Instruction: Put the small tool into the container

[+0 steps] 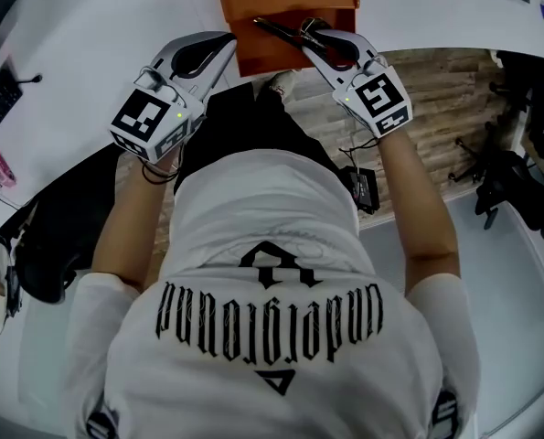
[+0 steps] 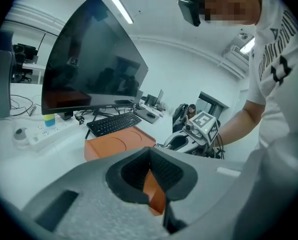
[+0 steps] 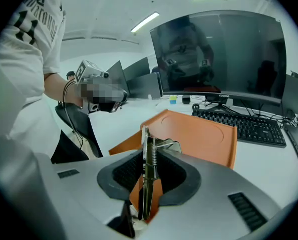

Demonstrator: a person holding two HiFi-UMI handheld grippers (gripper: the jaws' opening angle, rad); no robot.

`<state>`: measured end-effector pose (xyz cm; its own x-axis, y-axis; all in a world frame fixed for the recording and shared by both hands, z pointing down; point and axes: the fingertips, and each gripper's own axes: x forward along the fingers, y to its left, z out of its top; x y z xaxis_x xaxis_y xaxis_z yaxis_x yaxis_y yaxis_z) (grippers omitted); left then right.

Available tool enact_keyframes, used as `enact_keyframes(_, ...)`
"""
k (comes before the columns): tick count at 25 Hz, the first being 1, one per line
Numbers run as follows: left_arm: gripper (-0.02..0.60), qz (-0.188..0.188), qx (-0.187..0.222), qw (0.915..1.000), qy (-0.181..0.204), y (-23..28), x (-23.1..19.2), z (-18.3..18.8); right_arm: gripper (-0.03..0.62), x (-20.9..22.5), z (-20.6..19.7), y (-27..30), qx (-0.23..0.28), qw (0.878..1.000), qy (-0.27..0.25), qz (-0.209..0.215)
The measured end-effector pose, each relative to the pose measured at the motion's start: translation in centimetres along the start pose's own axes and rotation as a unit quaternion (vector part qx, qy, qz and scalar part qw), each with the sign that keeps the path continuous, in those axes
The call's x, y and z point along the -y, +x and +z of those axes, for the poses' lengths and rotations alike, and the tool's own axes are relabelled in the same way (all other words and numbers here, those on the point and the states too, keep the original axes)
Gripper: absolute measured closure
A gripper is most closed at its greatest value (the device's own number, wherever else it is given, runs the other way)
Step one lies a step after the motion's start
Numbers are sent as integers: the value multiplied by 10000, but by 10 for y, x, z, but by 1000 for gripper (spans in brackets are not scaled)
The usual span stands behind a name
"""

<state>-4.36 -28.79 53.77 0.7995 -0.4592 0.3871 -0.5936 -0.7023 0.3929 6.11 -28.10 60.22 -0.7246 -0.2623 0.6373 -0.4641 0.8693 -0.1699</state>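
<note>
An orange container (image 1: 253, 55) (image 2: 116, 146) (image 3: 204, 139) stands on the white desk in front of me. My right gripper (image 1: 319, 44) (image 3: 146, 184) hovers over its near edge, shut on the small tool (image 1: 285, 33) (image 3: 147, 169). The tool is a slim metal plier with a spring and dark handles, and it stands upright between the pads. My left gripper (image 1: 229, 42) (image 2: 151, 176) is at the container's near left corner. Its jaws stand close together and orange shows in the narrow gap. Whether the pads press on the container is hidden.
A large dark monitor (image 2: 88, 64) (image 3: 219, 59) and a black keyboard (image 2: 113, 123) (image 3: 244, 126) stand behind the container. A white power strip (image 2: 38, 136) lies at the left. The desk's curved front edge runs under my arms, with a black chair (image 1: 61, 236) below left.
</note>
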Motion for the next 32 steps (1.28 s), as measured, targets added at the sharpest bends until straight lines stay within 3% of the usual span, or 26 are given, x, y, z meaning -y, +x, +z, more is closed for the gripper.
enact_keyframes(11, 566, -150, -111, 9996, -223, 14, -10, -17, 503, -5, -11, 32, -435, 9984, -251, 269)
enact_keyframes(26, 566, -233, -217, 9987, -388, 20, -18, -24, 503, -7, -26, 66, -838, 9939, -206, 685)
enact_keyframes(32, 566, -241, -249, 9985, -423, 21, -19, -26, 503, -3, -34, 69, -967, 9931, -169, 638)
